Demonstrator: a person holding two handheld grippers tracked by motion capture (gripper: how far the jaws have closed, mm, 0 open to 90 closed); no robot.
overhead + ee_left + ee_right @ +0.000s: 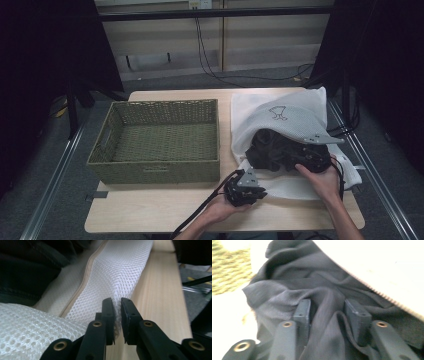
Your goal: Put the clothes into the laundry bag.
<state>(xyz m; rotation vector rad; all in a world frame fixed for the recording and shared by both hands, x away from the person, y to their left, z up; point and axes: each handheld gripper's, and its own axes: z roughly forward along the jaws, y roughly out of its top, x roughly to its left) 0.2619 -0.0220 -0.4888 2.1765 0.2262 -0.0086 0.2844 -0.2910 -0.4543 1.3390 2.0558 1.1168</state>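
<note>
Both soft and light: left gripper (117,306) pinches mesh bag (117,272) edge lower centre, right gripper (329,312) half-open astride limp dark garment (294,292); grab a bunched fold.

The high view looks forward and down over the whole desk (150,210). Each gripper view sits very close, along its own jaws: left at the mesh bag (120,272), right at the dark cloth (312,297), both also seen from above.
</note>
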